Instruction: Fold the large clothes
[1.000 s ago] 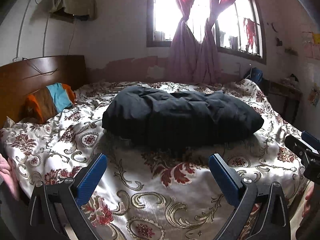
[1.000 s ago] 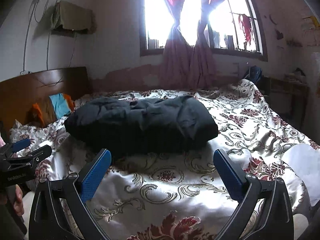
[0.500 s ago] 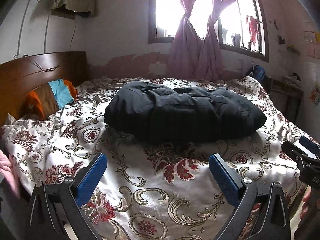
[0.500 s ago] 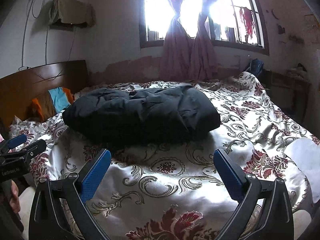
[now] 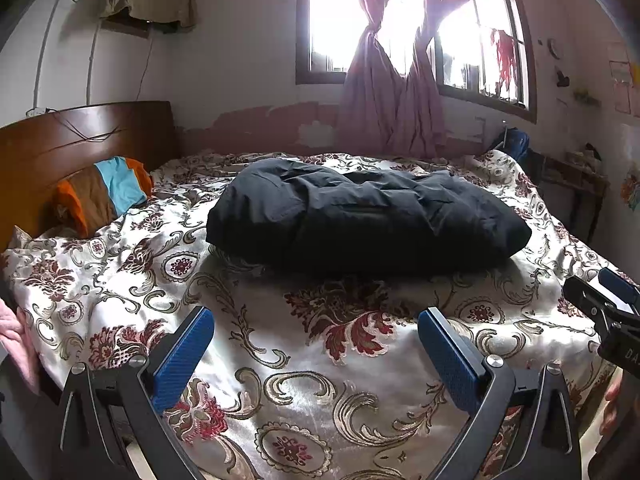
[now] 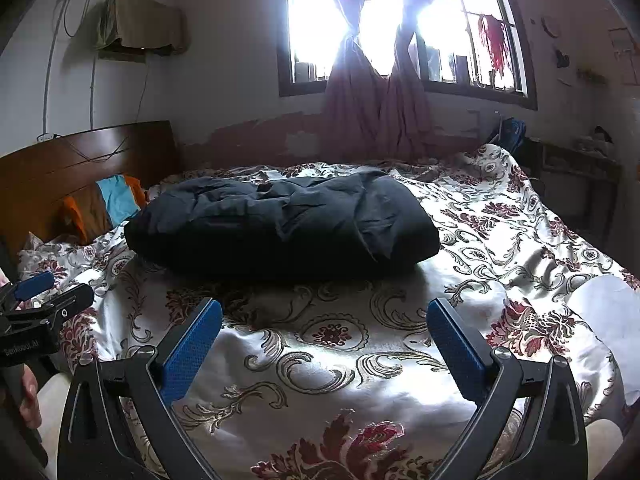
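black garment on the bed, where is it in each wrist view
Left wrist: the black garment lies centre, slightly right, on the bedspread.
Right wrist: the black garment lies centre-left.
Shared landmark: the knotted pink curtains hang behind it in both.

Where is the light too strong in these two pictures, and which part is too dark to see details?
Right wrist view: the window behind the knotted pink curtains is burnt out white. In both views the near side of the bulky black padded garment sinks into shadow, and the shiny floral bedspread shows glare.
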`<state>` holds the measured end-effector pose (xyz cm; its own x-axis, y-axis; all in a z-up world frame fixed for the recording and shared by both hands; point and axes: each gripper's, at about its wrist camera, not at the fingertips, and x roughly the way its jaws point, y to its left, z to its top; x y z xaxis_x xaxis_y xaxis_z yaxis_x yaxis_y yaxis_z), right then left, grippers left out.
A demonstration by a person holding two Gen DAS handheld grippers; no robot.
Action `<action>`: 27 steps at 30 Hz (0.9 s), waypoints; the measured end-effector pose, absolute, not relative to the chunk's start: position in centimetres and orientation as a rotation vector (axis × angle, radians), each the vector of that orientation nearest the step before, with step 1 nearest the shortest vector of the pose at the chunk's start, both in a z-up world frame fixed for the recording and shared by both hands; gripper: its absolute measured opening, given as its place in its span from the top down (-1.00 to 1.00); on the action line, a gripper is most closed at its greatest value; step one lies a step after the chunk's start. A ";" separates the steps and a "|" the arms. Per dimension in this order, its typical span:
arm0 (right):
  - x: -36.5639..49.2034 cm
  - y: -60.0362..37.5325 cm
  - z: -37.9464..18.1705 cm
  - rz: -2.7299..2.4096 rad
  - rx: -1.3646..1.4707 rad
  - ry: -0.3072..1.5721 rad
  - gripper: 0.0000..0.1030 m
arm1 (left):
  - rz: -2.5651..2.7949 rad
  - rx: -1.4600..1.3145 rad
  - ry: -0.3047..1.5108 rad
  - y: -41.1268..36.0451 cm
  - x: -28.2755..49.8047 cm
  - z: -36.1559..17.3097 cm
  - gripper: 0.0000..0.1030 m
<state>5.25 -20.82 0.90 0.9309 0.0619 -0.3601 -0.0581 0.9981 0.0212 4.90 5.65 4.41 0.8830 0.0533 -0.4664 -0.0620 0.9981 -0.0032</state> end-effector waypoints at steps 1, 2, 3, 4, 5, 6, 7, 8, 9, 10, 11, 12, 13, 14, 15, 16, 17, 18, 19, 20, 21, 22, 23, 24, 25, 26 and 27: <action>5.3 -20.8 0.9 0.062 0.011 0.369 -0.95 | 0.060 -0.018 0.484 5.7 4.9 4.4 -0.99; 5.2 -20.9 0.9 0.062 0.011 0.368 -0.95 | 0.060 -0.017 0.484 5.6 4.9 4.4 -0.99; 5.2 -20.9 0.9 0.062 0.011 0.369 -0.95 | 0.061 -0.017 0.485 5.6 4.9 4.4 -0.99; 5.2 -20.9 0.9 0.061 0.012 0.368 -0.95 | 0.062 -0.016 0.484 5.6 4.9 4.4 -0.99; 5.2 -20.9 0.9 0.062 0.012 0.368 -0.95 | 0.061 -0.015 0.483 5.6 4.8 4.4 -0.99; 5.2 -20.9 0.9 0.062 0.012 0.367 -0.95 | 0.060 -0.014 0.482 5.6 4.9 4.4 -0.99; 5.2 -20.9 0.9 0.062 0.012 0.368 -0.95 | 0.060 -0.014 0.482 5.6 4.8 4.4 -0.99; 5.2 -20.9 0.9 0.061 0.012 0.367 -0.95 | 0.060 -0.014 0.482 5.6 4.8 4.4 -0.99; 5.2 -20.9 0.9 0.062 0.012 0.368 -0.95 | 0.060 -0.015 0.484 5.6 4.8 4.4 -0.99; 5.2 -21.0 0.9 0.063 0.012 0.368 -0.95 | 0.059 -0.015 0.485 5.5 4.8 4.4 -0.99; 5.2 -21.0 0.9 0.062 0.012 0.368 -0.95 | 0.059 -0.016 0.485 5.5 4.8 4.4 -0.99; 5.2 -21.0 0.9 0.063 0.012 0.368 -0.95 | 0.057 -0.016 0.485 5.5 4.8 4.4 -0.99; 5.2 -21.0 0.9 0.063 0.012 0.368 -0.95 | 0.054 -0.015 0.486 5.5 4.9 4.4 -0.99; 5.2 -21.0 0.9 0.063 0.011 0.368 -0.95 | 0.053 -0.013 0.487 5.5 4.9 4.4 -0.99; 5.2 -21.0 0.9 0.063 0.011 0.368 -0.95 | 0.053 -0.011 0.487 5.5 4.9 4.4 -0.99; 5.2 -21.0 0.9 0.063 0.011 0.368 -0.95 | 0.053 -0.014 0.487 5.5 4.9 4.4 -0.99; 5.2 -21.0 0.9 0.063 0.012 0.368 -0.95 | 0.052 -0.015 0.487 5.6 4.9 4.4 -0.99; 5.2 -21.0 0.9 0.063 0.012 0.368 -0.95 | 0.052 -0.015 0.486 5.6 4.9 4.4 -0.99; 5.2 -20.9 0.9 0.063 0.011 0.368 -0.95 | 0.052 -0.015 0.487 5.6 4.9 4.4 -0.99; 5.2 -20.9 0.9 0.063 0.012 0.368 -0.95 | 0.052 -0.015 0.487 5.5 4.9 4.4 -0.99; 5.2 -20.9 0.9 0.063 0.012 0.369 -0.95 | 0.052 -0.015 0.487 5.5 4.9 4.4 -0.99; 5.2 -20.9 0.9 0.063 0.012 0.369 -0.95 | 0.052 -0.014 0.487 5.5 4.9 4.4 -0.99; 5.2 -20.9 0.9 0.063 0.012 0.369 -0.95 | 0.052 -0.014 0.487 5.5 4.9 4.4 -0.99; 5.2 -20.9 0.9 0.063 0.012 0.368 -0.95 | 0.052 -0.014 0.487 5.5 4.9 4.4 -0.99; 5.2 -20.9 0.9 0.062 0.012 0.368 -0.95 | 0.053 -0.014 0.487 5.5 4.9 4.4 -0.99; 5.2 -20.9 0.9 0.062 0.012 0.368 -0.95 | 0.052 -0.014 0.487 5.5 4.9 4.4 -0.99; 5.2 -20.9 0.9 0.063 0.012 0.367 -0.95 | 0.052 -0.014 0.487 5.5 4.9 4.4 -0.99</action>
<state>5.20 -20.94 0.88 0.9315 0.0634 -0.3583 -0.0590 0.9980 0.0233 4.89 5.51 4.43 0.8826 0.0469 -0.4678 -0.0535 0.9986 -0.0008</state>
